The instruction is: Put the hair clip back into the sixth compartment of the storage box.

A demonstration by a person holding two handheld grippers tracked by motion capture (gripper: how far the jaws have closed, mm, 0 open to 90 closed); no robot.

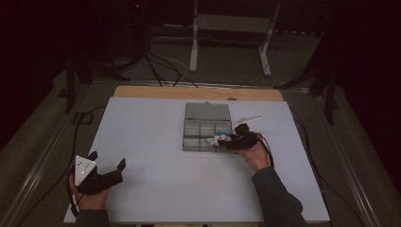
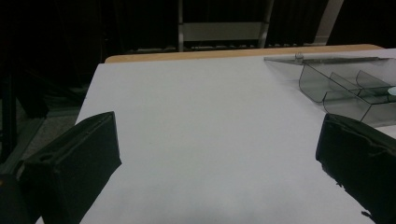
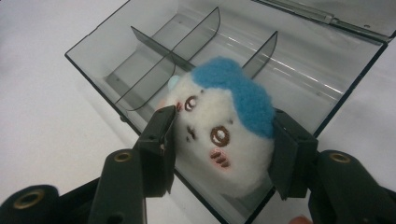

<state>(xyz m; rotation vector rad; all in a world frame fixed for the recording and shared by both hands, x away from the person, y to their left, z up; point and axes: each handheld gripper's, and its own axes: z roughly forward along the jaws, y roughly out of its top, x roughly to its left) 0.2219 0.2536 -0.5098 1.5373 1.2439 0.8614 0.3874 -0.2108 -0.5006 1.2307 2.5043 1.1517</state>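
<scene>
Jaws on the left gripper [image 1: 108,159] sat wide apart over the white table [image 1: 156,189], near its front-left corner. From the left gripper view, they framed bare tabletop, clear box [image 2: 348,88] off right. Right gripper [image 3: 223,144] was clamped on a plush toy [image 3: 224,128] over the box's [image 3: 154,70] near-right compartment.

Fuzzy plush toy [image 3: 224,135] (glossy clear-plastic box [image 3: 299,74]).

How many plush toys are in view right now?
1. The plush toy, white with a blue top, sits between the right gripper jaws at the near edge of the open clear box. Its other compartments look empty.
</scene>
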